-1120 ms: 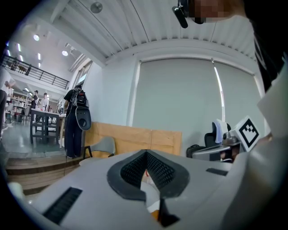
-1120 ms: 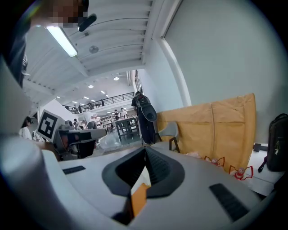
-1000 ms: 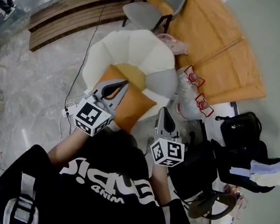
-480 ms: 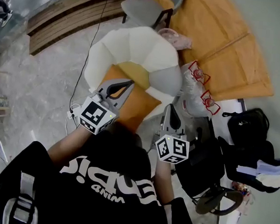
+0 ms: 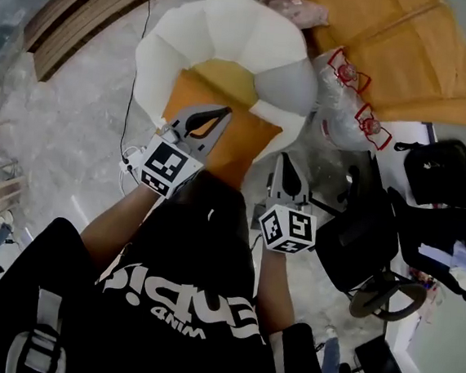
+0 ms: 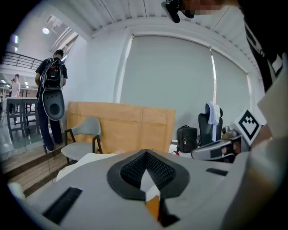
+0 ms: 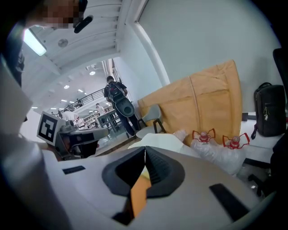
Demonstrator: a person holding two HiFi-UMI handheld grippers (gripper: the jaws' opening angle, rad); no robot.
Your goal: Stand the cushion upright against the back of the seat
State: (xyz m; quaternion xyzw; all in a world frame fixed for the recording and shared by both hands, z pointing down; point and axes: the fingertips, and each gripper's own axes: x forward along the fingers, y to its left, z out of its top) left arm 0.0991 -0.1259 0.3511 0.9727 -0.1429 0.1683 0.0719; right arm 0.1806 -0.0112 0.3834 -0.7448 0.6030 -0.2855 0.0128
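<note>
- Head view: the orange cushion (image 5: 249,142) lies on the front part of the cream armchair (image 5: 231,34), sloped toward the person rather than standing. Its broad face is turned up. Its far edge lies at the yellowish seat (image 5: 227,78), well short of the curved backrest. One corner points right, toward the right gripper (image 5: 283,158). The left gripper and the person's head cover part of the cushion, so its long axis cannot be told.
- The left gripper (image 5: 222,113) lies over the cushion's left half, its tips pointing up and right toward the seat. The right gripper is just beside the cushion's right corner, off the chair's front edge, pointing up the frame.
- A clear plastic bag of bottles (image 5: 347,110) lies right of the armchair against cardboard sheets (image 5: 410,51).
- Left gripper view: the left gripper's (image 6: 145,152) jaws are closed tip to tip with nothing clamped. A sliver of the cushion (image 6: 153,207) and a bit of white chair show through the slit behind the tips. Beyond stand a grey chair (image 6: 83,134), the cardboard (image 6: 121,126) and a person wearing a backpack (image 6: 51,85).
- Right gripper view: the right gripper's (image 7: 145,150) jaws are likewise pressed together and empty. A strip of the orange cushion (image 7: 139,193) shows below the tips, and the armchair (image 7: 166,140) lies ahead. The bottle bag (image 7: 216,150) is to the right.
</note>
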